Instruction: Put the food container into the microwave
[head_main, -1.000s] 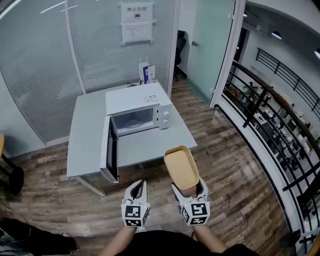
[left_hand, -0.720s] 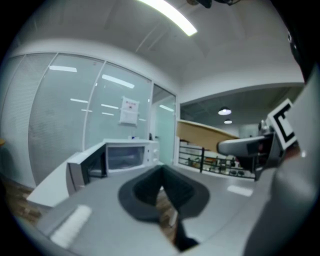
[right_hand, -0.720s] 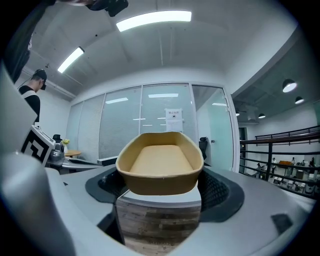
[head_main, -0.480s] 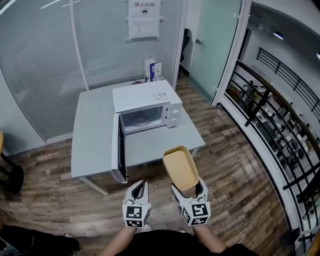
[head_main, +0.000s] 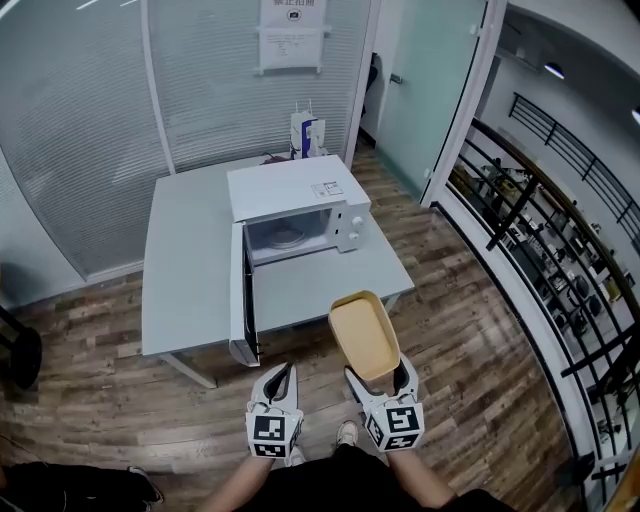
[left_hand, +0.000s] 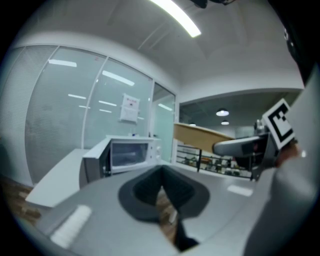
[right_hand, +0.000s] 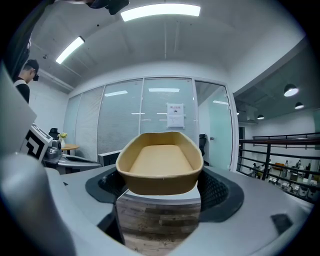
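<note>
A tan, empty food container (head_main: 364, 334) is held by its near end in my right gripper (head_main: 378, 380), whose jaws are shut on it; it fills the middle of the right gripper view as the container (right_hand: 161, 167). The white microwave (head_main: 297, 208) stands on the grey table (head_main: 185, 265) with its door (head_main: 240, 295) swung open to the left and its cavity showing. My left gripper (head_main: 276, 384) hangs beside the right one, jaws shut, holding nothing. From the left gripper view the microwave (left_hand: 129, 153) lies ahead and the container (left_hand: 205, 137) is to the right.
A white and blue carton (head_main: 305, 132) stands at the table's far edge. Glass partitions close the back and left. A black railing (head_main: 530, 215) runs along the right. Wood floor lies between me and the table's front edge.
The view has shifted so the table and microwave sit slightly closer and more central. Both grippers and the held container keep their places in the frame.
</note>
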